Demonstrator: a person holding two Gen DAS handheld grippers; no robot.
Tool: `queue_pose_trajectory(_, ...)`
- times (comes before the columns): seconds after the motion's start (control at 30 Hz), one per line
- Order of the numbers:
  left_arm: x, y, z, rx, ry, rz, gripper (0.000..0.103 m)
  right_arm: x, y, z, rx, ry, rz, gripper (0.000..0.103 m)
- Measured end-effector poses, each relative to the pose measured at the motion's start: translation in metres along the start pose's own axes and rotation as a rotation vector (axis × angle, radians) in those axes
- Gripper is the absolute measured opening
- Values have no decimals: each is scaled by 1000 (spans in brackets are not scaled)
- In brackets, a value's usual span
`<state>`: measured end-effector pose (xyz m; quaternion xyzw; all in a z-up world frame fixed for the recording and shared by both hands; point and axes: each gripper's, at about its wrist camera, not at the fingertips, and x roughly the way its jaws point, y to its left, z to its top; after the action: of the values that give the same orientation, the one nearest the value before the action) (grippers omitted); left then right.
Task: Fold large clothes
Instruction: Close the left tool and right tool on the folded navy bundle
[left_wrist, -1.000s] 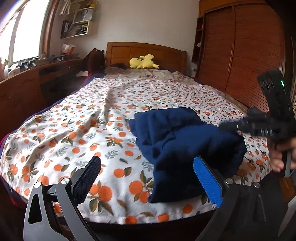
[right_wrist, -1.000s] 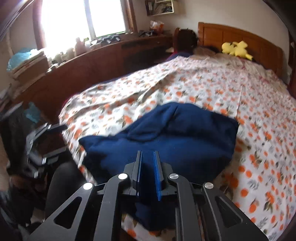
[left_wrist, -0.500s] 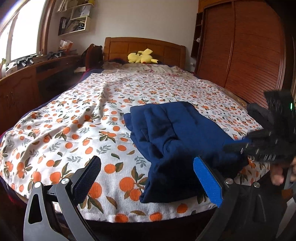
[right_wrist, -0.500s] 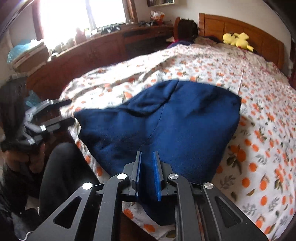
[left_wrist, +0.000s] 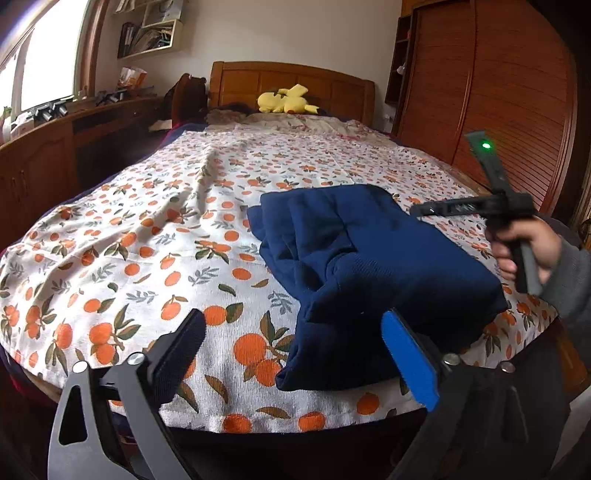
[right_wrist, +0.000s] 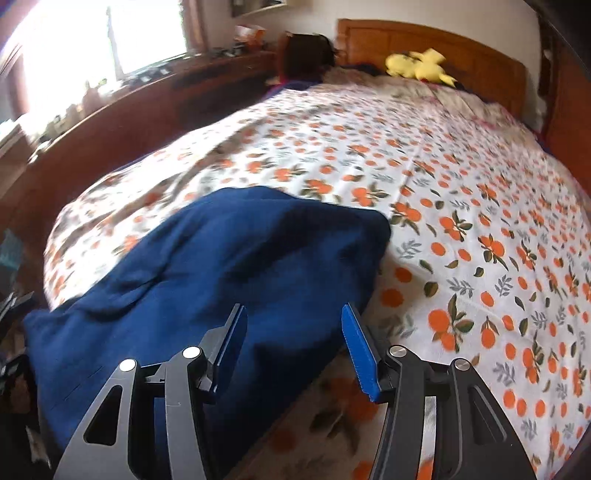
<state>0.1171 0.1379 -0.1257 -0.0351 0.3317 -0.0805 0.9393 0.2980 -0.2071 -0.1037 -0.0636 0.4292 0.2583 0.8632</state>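
A dark blue garment (left_wrist: 373, 266) lies folded in a thick bundle near the foot of the bed, on the orange-print sheet (left_wrist: 155, 236). My left gripper (left_wrist: 295, 350) is open and empty, just short of the bundle's near corner. My right gripper (right_wrist: 293, 339) is open and empty, low over the garment (right_wrist: 221, 266) at its right edge. The right gripper also shows in the left wrist view (left_wrist: 476, 206), held by a hand beyond the bundle's far right side.
A yellow plush toy (left_wrist: 286, 99) lies by the wooden headboard (left_wrist: 291, 81). A long wooden desk (left_wrist: 44, 155) runs along the left under the window. A brown wardrobe (left_wrist: 491, 92) stands on the right. The bed's foot edge (left_wrist: 295, 428) is just before my left gripper.
My right gripper was shut on the blue garment and has opened, letting it go onto the bed. The garment has settled into a flatter bundle. My left gripper stayed open.
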Motion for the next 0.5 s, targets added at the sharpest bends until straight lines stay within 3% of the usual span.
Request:
queue_pose_trajectory(0.1,2,2,-1,-11,10,-5,89,24,-20,10,51,22,16,67)
queue_pose_trajectory(0.23,6,1,-7,-18,32,-18,74,49,-33,19,78,52,6,72)
queue_pose_trajectory(0.33,12,1,-13,-37,61,-29,62,66,-43,22,128,74,44,76)
queue_pose_trajectory(0.5,25,-6,-24,-50,101,-52,54,88,-53,21,216,115,139,77)
